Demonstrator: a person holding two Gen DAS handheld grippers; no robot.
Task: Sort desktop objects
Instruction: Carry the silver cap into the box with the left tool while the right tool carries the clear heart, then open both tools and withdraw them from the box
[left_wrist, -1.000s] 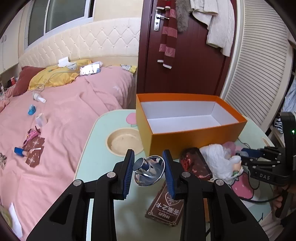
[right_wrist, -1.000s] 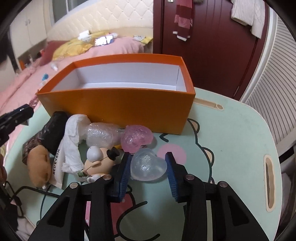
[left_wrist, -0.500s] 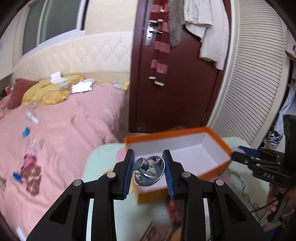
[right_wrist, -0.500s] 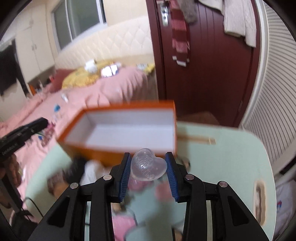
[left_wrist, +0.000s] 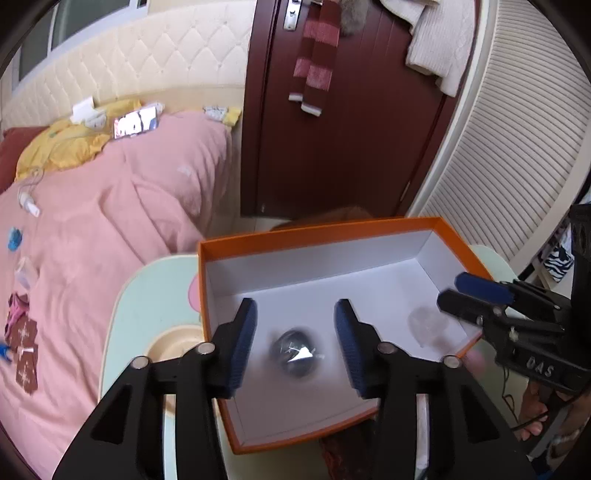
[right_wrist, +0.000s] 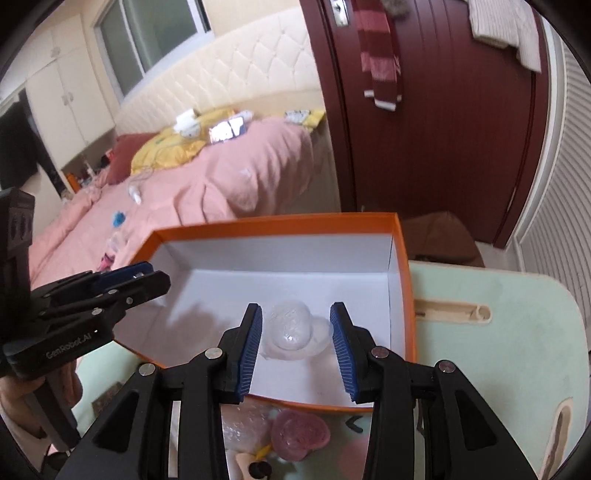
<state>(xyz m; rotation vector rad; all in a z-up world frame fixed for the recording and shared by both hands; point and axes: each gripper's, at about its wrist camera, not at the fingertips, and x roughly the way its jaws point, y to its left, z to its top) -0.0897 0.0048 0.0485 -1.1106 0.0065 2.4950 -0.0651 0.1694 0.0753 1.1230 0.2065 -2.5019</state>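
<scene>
desktop objects are partly in the orange box (left_wrist: 317, 236) now: a shiny metal piece (left_wrist: 295, 352) shows blurred against the white floor at about 6 o'clock in the left view, and a clear heart-shaped piece (right_wrist: 291, 328) shows at the box's near right end, at 6 o'clock in the right view. both may be mid-drop or just settling; the blur keeps me from telling.

left tool (left_wrist: 295, 345) hangs over the box with its jaws wide and nothing between them. right tool (right_wrist: 295, 343) is the same, jaws spread, the clear heart showing in the gap but not pinched.

so two things are in. more remain on the mint tabletop (right_wrist: 498, 354) in front of the box: a pink heart (right_wrist: 301, 437) at 6 o'clock, a bubble-wrapped lump (right_wrist: 240, 430) beside it, and a dark reddish packet (left_wrist: 343, 456) at the lower edge of the left view. judging by that, the sorting is somewhere in the middle, with several pieces left to go in.
</scene>
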